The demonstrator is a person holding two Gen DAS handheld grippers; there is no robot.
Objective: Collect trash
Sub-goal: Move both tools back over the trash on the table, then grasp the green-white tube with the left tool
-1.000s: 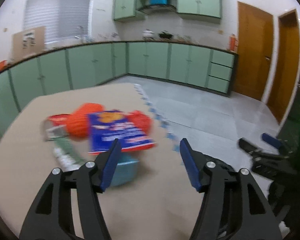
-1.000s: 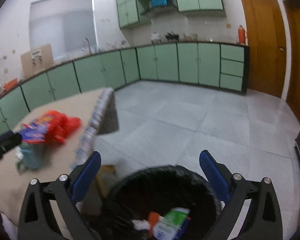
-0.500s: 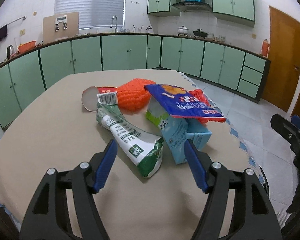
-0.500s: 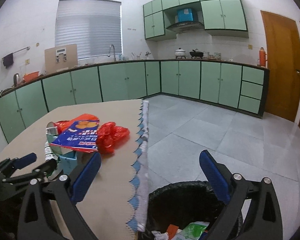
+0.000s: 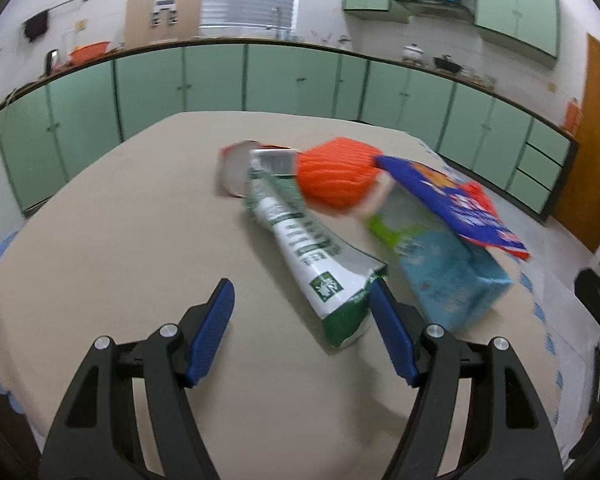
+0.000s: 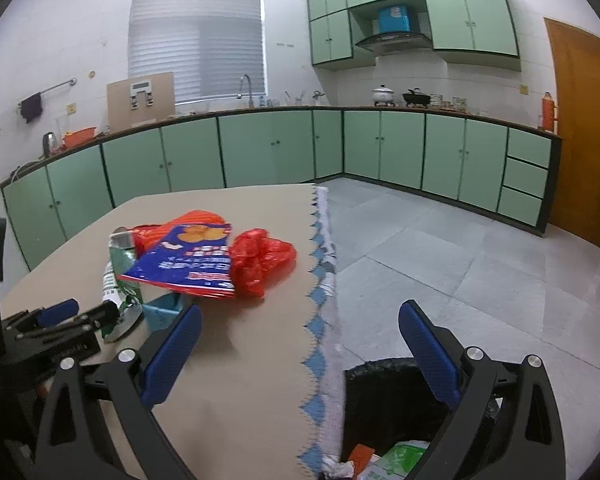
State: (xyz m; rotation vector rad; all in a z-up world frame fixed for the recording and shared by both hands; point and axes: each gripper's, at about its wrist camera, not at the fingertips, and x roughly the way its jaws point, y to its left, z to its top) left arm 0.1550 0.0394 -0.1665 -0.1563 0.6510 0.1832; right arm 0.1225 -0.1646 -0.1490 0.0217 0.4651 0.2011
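Item: green wrapper [image 5: 316,256], flat on desk [image 5: 120,240] among heaped trash. My left hand-held gripper [image 5: 300,332] wide, empty, offset beside wrapper's end. Risk: closing off-centre, sliding wrapper or dragging carton [image 5: 448,276].

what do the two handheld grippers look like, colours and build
Both look alike. The left gripper and right gripper have black plastic fingers with triangular cut-outs, silver round bolt heads at the joints and textured blue pads on the inner faces. No cables, sleeves or hands show.
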